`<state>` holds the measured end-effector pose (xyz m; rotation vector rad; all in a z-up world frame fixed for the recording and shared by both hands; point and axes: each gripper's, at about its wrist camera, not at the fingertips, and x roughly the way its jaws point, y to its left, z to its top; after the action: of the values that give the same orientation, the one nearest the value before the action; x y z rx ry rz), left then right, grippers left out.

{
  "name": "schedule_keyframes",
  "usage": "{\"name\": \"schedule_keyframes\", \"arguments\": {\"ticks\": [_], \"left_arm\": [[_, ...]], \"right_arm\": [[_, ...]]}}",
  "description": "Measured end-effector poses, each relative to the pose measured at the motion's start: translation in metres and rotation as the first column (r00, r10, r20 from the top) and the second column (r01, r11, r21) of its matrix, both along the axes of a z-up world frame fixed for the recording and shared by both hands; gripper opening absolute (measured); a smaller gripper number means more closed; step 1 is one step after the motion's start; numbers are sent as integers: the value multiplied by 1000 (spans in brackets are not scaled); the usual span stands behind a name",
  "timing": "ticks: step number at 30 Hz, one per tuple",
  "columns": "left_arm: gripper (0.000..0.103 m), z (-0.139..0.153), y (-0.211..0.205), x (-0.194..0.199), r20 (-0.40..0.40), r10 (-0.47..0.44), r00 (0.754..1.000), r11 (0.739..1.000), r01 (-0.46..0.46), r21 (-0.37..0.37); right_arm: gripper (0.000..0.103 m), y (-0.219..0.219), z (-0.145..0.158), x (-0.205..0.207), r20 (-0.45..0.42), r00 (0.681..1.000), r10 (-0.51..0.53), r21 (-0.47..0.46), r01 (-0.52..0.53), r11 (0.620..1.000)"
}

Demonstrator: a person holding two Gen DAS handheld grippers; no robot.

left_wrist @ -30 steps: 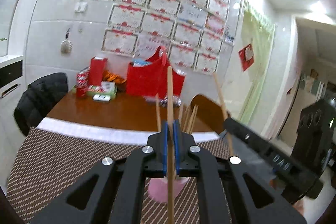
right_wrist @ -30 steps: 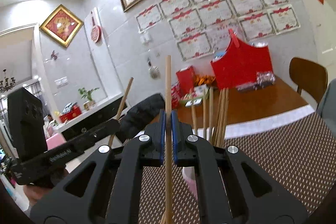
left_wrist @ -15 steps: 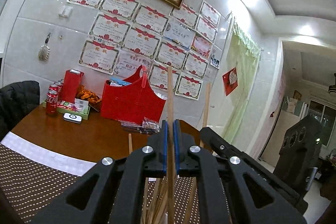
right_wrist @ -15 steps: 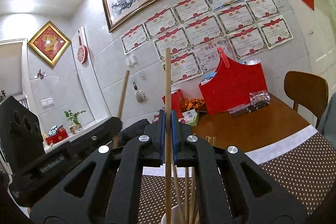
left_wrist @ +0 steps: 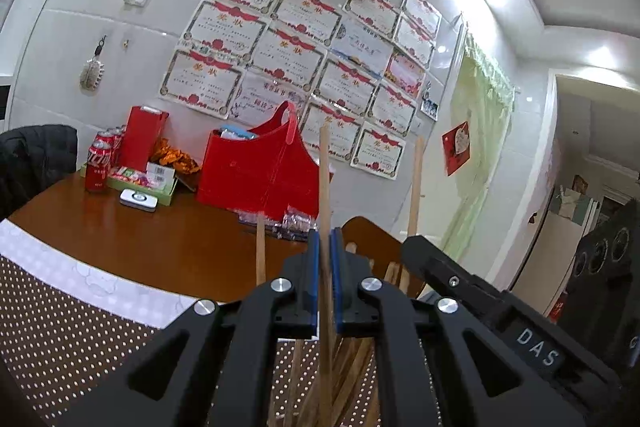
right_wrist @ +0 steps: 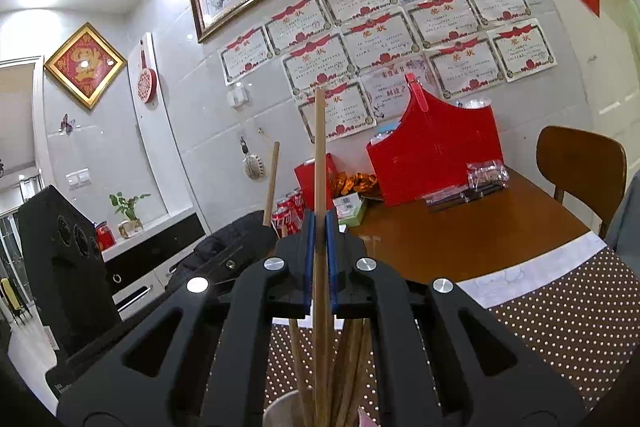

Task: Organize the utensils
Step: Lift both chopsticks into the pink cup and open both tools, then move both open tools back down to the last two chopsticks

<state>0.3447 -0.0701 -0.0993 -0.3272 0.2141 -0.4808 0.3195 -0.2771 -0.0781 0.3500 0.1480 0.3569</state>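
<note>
Both hand-held grippers, my left (left_wrist: 325, 247) and right (right_wrist: 320, 227), clench one upright chopstick (left_wrist: 324, 179) each (right_wrist: 319, 147) at frame centre, above bundled chopsticks (right_wrist: 352, 367).

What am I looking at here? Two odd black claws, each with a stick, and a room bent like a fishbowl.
Each picture comes from a wide-angle camera on a hand-held gripper, looking forward along its two fingers; a person holds one in each hand. The left gripper is shut on one upright wooden chopstick. The right gripper is shut on another chopstick. Below them, more chopsticks stand in a cup. Behind, on the wooden table, are a red basket and cola cans.
</note>
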Motion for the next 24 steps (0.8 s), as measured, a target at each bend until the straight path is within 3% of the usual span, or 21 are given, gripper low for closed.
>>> {"name": "schedule_keyframes", "arguments": {"ticks": [6,7,8,9,10,11,12,15,24], "left_arm": [[9,-15,3,0,-36,22,999,1000,-22,2],[14,-15,5,-2,-39,21,999,1000,-21,4],[32,-14,6,-5,-37,27,999,1000,-27,9],[45,-13,10,-10,-29,44,999,999,-43,14],[50,-11,12,-12,-24,52,998,999,-52,15],[56,-9,16,-16,-20,58,998,998,-58,13],[66,-6,21,-21,-14,67,998,998,-67,12],[78,4,34,-35,-2,100,995,995,-100,13],[80,33,51,-85,10,154,988,984,-154,93]], "right_arm": [[7,2,-10,0,-45,999,15,-24,-16,1000],[7,2,-11,1,-56,998,18,-28,-20,999],[8,0,-12,0,-63,998,19,-28,-21,999],[17,-2,-13,-2,-71,997,18,-26,-20,999],[27,-4,-14,-4,-77,997,15,-22,-17,1000],[62,-7,-14,-6,-79,997,10,-16,-11,1000],[86,-11,-14,-11,-72,997,-8,-1,8,1000],[95,-20,-9,-24,-56,997,-48,17,49,999],[97,-27,15,-58,-85,990,-117,-11,116,993]]}}
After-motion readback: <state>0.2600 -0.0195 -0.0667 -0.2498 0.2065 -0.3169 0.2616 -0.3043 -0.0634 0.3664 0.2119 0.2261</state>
